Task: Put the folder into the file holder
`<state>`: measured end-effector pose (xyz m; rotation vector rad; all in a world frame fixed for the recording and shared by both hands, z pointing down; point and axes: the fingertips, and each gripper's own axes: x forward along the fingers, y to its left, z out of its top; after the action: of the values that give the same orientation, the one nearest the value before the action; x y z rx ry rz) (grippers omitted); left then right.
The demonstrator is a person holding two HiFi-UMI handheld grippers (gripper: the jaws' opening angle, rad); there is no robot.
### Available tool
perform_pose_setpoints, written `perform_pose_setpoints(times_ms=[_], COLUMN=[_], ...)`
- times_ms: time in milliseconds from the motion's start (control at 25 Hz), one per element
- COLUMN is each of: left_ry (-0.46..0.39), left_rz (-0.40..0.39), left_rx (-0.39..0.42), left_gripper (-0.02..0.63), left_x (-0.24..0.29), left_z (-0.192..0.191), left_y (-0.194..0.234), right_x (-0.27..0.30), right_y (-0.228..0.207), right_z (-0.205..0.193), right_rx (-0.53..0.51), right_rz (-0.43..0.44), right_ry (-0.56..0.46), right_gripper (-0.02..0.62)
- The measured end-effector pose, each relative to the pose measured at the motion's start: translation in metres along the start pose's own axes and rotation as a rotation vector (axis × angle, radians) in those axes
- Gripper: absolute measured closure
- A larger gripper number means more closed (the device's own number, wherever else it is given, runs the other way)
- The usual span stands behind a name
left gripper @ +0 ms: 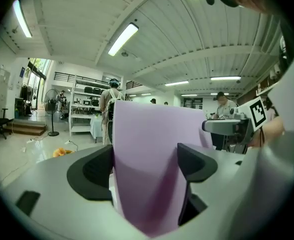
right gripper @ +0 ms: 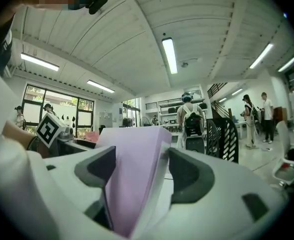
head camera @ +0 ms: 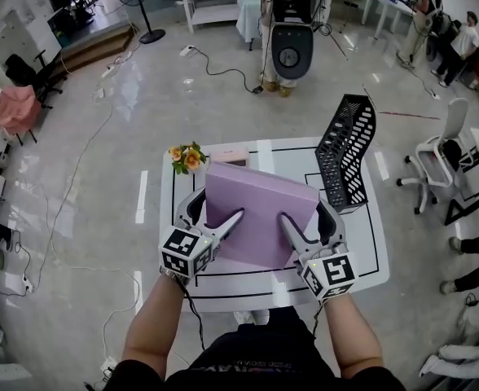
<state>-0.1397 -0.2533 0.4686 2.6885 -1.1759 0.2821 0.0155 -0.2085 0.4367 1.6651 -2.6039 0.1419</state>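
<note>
Over the table (head camera: pixel 223 296), the left gripper (left gripper: pixel 145 161) and right gripper (right gripper: pixel 137 170) each pinch the purple folder (head camera: pixel 260 206) between fingers.

Right side's the tight bit — the black file holder (head camera: pixel 345 153) stands upright at the back right corner of the table (head camera: pixel 370 251), just beside the purple folder (head camera: pixel 260 214) that hangs over the middle. Flowers (head camera: pixel 187 157) sit back left, with a pink box (head camera: pixel 230 154) right next to them. The front strip and the right front corner of the tabletop are bare — that's the open way through.
</note>
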Motion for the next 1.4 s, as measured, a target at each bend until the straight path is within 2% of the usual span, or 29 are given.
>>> perform_pose_setpoints(times_ms=[480,880,1080,1280,1400], left_ry=[-0.084,-0.109,-0.108,-0.114,-0.115], left_rz=[0.013,0.024,0.057,0.081,0.102], left_rx=[0.074,0.107,0.107,0.111,0.106], left_gripper=[0.2,0.2,0.199,0.199,0.199], left_x=[-0.06,-0.08,-0.083,-0.088,-0.092], left_z=[-0.006,-0.007,-0.006,-0.006,-0.007], left_y=[-0.022,-0.034,-0.033,-0.036,-0.038], right_x=[-0.049,-0.071,-0.072,-0.079,-0.081], right_y=[0.049,0.061,0.062,0.062,0.052], right_z=[0.01,0.009,0.012,0.015,0.012], right_rx=[-0.087,-0.134,-0.13,-0.082,-0.057], right_rz=[0.023,0.068,0.142,0.296,0.348], right_ry=[-0.063,-0.036,-0.034,-0.042,-0.029], right_gripper=[0.278,0.288,0.29,0.29,0.29])
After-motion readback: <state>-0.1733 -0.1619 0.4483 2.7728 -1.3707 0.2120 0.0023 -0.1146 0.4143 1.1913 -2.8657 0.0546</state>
